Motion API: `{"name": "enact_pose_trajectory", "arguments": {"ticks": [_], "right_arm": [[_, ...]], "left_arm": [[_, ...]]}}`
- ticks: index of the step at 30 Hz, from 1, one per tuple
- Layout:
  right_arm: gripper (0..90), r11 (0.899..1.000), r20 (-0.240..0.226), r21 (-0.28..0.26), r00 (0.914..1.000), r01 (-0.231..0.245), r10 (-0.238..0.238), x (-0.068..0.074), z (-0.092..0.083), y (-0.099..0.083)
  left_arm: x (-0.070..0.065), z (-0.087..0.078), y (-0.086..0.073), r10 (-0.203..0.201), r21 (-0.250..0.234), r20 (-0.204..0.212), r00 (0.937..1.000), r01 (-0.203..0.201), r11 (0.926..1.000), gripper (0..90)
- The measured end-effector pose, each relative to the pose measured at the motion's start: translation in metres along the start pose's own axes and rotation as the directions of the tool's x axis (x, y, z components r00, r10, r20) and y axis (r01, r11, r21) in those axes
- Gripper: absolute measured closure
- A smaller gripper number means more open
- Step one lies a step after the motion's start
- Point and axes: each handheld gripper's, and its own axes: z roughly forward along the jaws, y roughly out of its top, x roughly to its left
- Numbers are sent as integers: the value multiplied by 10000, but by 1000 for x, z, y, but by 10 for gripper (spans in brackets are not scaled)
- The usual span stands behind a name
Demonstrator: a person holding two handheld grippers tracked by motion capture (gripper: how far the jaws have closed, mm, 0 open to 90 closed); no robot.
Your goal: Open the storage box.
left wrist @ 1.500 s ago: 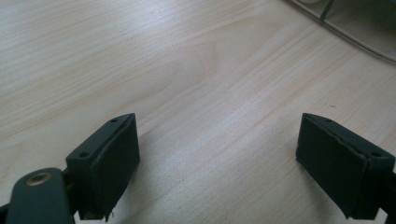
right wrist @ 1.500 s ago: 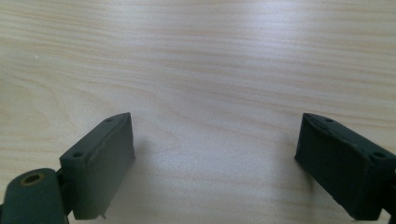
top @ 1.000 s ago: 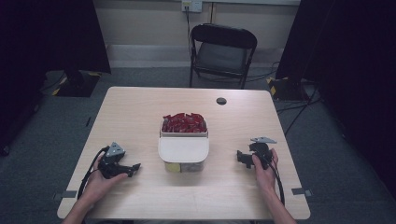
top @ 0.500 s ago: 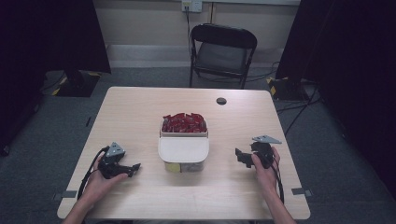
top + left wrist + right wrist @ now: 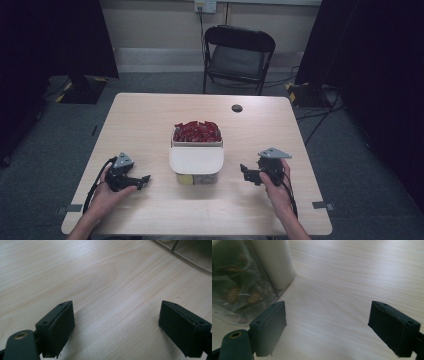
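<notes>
Two clear containers stand mid-table. The near one (image 5: pixel 196 172) wears a white lid (image 5: pixel 196 160) and holds small wrapped items. Behind it, the open one (image 5: pixel 197 136) is heaped with red packets (image 5: pixel 197 131). My left gripper (image 5: pixel 144 181) rests low on the table to the left of them, open, its jaws wide apart over bare wood (image 5: pixel 115 315). To their right my right gripper (image 5: pixel 245 174) is also open and holds nothing. In the right gripper view the lidded container (image 5: pixel 249 277) sits just beyond the left jaw.
A small dark round disc (image 5: pixel 237 108) lies near the table's far edge. A black folding chair (image 5: pixel 239 55) stands behind the table (image 5: pixel 150 120). Cables trail from each gripper toward the near edge.
The right gripper has lifted slightly and edged toward the containers. The left gripper and containers are unchanged.
</notes>
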Motion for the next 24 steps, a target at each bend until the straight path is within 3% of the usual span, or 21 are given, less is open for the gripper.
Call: {"name": "enact_pose_trajectory", "arguments": {"ticks": [3, 6, 8, 10, 24], "right_arm": [[143, 9997, -362, -12, 9990, 244, -244, 10, 0, 3], [143, 9995, -1016, -32, 9944, 299, -301, 17, 1, 6], [151, 9984, -1186, 18, 9914, 564, -558, 26, 2, 5], [151, 9989, -1344, 75, 9899, 459, -445, 28, 2, 5], [141, 9938, -2315, 38, 9669, 1108, -1069, 57, 13, 13]], "left_arm": [[0, 0, 0, -1, -2, -1, 10000, 1, 10000, 129], [0, 0, 0, -5, -3, 0, 10000, 5, 10000, 129], [0, 0, 0, -1, -1, 0, 10000, 1, 10000, 129], [0, 0, 0, 2, 0, -1, 10000, -2, 10000, 129], [0, 0, 0, -3, -1, 0, 10000, 3, 10000, 129]]}}
